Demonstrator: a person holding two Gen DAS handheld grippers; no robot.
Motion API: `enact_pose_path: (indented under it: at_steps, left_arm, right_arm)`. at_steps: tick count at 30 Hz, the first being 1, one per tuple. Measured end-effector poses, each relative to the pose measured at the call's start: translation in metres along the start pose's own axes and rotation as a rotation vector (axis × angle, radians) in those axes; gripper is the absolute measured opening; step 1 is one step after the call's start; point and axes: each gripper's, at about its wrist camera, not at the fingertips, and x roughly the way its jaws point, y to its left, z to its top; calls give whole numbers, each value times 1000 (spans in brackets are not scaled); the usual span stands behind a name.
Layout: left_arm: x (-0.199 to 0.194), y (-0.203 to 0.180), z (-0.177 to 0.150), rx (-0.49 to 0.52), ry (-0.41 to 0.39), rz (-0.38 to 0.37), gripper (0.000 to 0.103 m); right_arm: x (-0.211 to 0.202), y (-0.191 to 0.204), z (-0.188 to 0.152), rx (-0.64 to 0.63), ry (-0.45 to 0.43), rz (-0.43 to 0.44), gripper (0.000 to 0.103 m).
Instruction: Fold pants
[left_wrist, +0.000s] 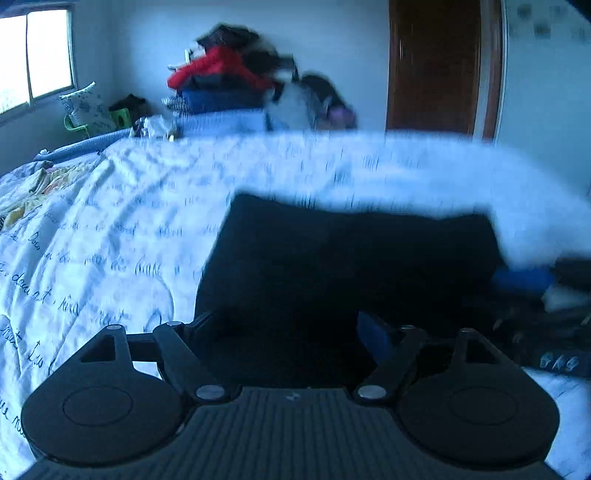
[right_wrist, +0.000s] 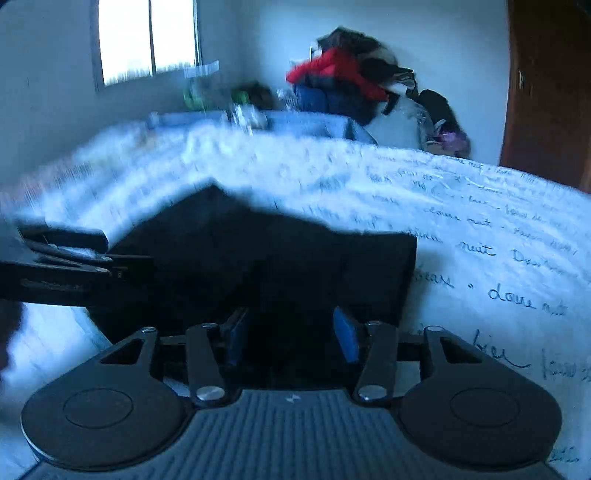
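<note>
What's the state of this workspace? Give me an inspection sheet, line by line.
Surface: bed with white script-print cover, wrinkled.
Job's things: dark pants lying on the cover.
Clutter: clothes pile beyond the bed; patterned cloth at the bed's left edge.
Grippers: left gripper and right gripper both open, at the pants' near edge.
Cables: nothing seen.
Surroundings: window, wooden door, white walls.

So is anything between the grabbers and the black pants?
Nothing visible. The pants on the bed cover lie right in front of both: right gripper and left gripper have dark cloth between their open fingers.
</note>
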Motion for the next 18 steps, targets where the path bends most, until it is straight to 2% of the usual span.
enact_pose_path:
  at_steps: [2,5,8,10,13,18]
  left_arm:
    - [7,3,-4,-8,5,-10,86]
    - [-6,15,-2,-84,9,-48,82]
    - [-17,17,-5,-88,-3,-39,87]
    - [-14,15,-10,-84,11,-33,92]
    - [-11,13,-13,-89,19,-15,93]
    - [-23,12,-14,-76,7,-21,92]
  right_arm:
    - [3,1,-2,-15,-3,-30,48]
    - [-10,-3,-3,58,-25,-35,49]
    - [-29,3,-11,73,-67,-5,49]
    - [-25,7,-15,55,-46,-15,56]
    - [-14,11,-20,29,-36,-61,57]
    - [-32,12,-14,110,-70,-81,57]
